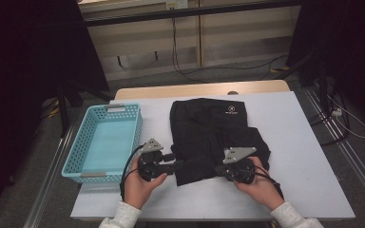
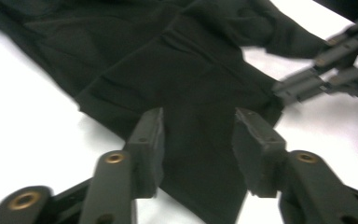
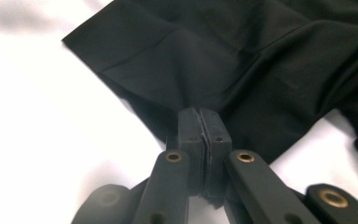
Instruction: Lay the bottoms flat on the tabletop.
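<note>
A black garment (image 1: 209, 128) with a small white logo lies crumpled on the white tabletop (image 1: 304, 152), its leg end toward me. My left gripper (image 1: 179, 165) rests at the garment's near left edge. In the left gripper view its jaws (image 2: 198, 116) stand apart, with the black cloth (image 2: 200, 60) lying under and between them, and the pads are not pressing it. My right gripper (image 1: 217, 169) sits at the near hem. In the right gripper view its pads (image 3: 200, 112) are pinched together on a fold of the garment (image 3: 223, 56). The right gripper (image 2: 279, 88) also shows in the left gripper view, biting the cloth's edge.
A light blue plastic basket (image 1: 76, 151) stands at the table's left side, with nothing in it. A strip of bare wood (image 1: 199, 89) shows at the table's far edge. Cables lie on the floor beyond, and dark curtains hang at both sides.
</note>
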Available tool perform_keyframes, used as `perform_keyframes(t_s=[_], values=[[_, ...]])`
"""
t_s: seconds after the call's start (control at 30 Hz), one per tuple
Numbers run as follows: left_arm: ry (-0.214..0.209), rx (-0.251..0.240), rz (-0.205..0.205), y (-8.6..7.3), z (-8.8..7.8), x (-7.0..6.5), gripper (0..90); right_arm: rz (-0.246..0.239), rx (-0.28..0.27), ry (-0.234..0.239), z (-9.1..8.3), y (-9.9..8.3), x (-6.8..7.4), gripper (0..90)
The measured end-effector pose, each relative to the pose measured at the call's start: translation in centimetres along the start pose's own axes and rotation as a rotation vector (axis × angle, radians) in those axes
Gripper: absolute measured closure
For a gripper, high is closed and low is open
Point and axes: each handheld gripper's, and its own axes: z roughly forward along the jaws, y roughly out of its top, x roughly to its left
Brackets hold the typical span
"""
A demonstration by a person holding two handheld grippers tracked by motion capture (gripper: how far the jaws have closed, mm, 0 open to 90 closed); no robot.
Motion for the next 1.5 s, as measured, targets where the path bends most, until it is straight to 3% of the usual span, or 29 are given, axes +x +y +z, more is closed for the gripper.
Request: perform_keyframes(t_s=[0.1,0.17,0.27,0.37,0.5,0.6,0.7,0.73,0.8,1.0,1.17,1.4,1.5], values=[[0.033,0.037,0.014,-0.4,0.8,0.3,44.6,-0.007,0.013,0.021,-0.2,-0.1,0.2,88.1],[0.047,0.053,0.015,-0.6,1.2,0.5,43.5,-0.006,0.01,0.013,-0.5,-0.1,0.3,82.0],[0.068,0.073,0.018,-0.8,1.5,0.7,40.6,0.026,-0.027,-0.046,-1.5,0.0,-0.3,66.7],[0.081,0.094,0.013,-0.9,1.6,0.9,36.9,0.086,-0.057,-0.108,-2.1,-0.1,-1.4,61.7],[0.101,0.086,0.008,-0.9,1.8,0.9,34.4,0.141,-0.053,-0.15,-1.4,-0.8,-2.6,58.0],[0.106,0.094,0.026,-0.9,1.9,1.0,33.7,0.18,-0.026,-0.146,-0.3,-1.1,-3.1,56.1],[0.111,0.095,0.016,-1.1,2.2,1.3,34.1,0.196,-0.014,-0.145,0.5,-1.1,-3.3,55.8],[0.108,0.094,0.001,-1.2,2.2,1.3,34.1,0.195,-0.014,-0.144,0.5,-1.1,-3.2,56.8],[0.111,0.101,0.015,-1.2,2.2,1.4,34.1,0.192,-0.007,-0.153,0.6,-1.0,-3.2,63.2],[0.108,0.097,0.008,-1.2,2.4,1.2,33.6,0.19,-0.009,-0.096,0.6,-0.9,-2.9,86.5],[0.113,0.1,-0.019,-1.6,2.5,1.7,35.5,0.175,-0.008,-0.094,0.6,-0.8,-2.6,87.8],[0.104,0.097,-0.021,-1.7,2.6,1.6,35.8,0.178,0.01,-0.07,-0.4,-1.5,-2.0,87.9],[0.074,0.109,-0.03,-1.6,2.6,1.3,38.6,0.197,0.005,-0.055,-0.8,-1.9,-2.0,87.8]])
